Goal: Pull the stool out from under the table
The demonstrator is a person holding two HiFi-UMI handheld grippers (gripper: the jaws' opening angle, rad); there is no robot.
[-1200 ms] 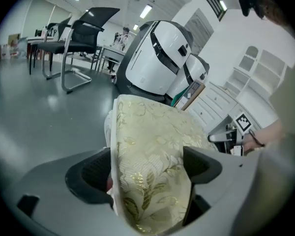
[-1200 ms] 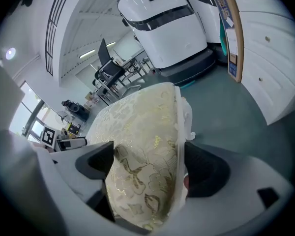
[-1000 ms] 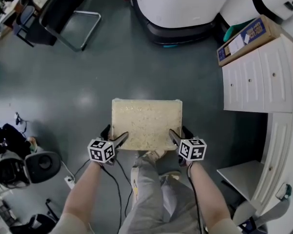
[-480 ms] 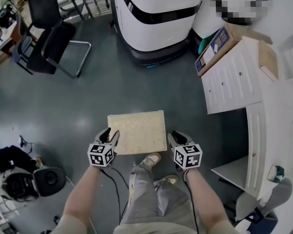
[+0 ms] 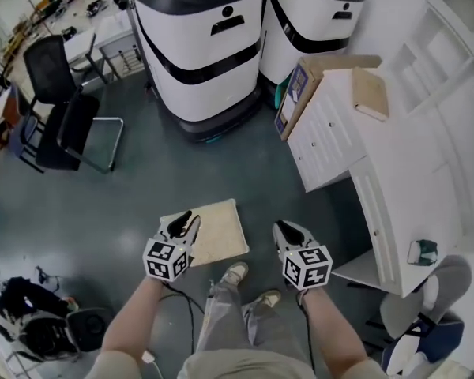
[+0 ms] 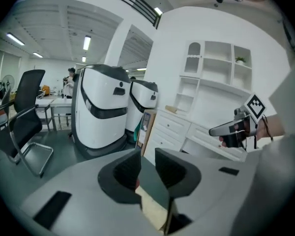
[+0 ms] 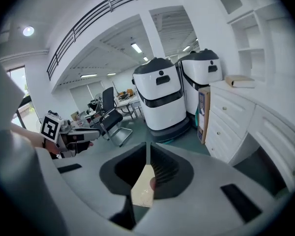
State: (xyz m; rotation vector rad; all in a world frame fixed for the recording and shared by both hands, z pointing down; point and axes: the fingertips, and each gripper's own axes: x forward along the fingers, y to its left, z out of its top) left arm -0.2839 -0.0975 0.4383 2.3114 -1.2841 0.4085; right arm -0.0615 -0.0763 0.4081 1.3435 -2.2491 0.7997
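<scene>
Since the stool [image 5: 209,231] sits on open floor, clear of the table [image 5: 415,188], we judge the pull done. Both empty, jaws just closing: left gripper [image 5: 182,223] to a slit, right gripper [image 5: 284,231] shut — next, simply step away.

Two white machines [image 5: 201,50], black chair [image 5: 63,113], white drawer cabinet [image 5: 328,144], cardboard box [image 5: 299,85]

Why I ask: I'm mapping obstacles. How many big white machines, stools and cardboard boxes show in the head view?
White machines: 2
Stool: 1
Cardboard box: 1
Total: 4
</scene>
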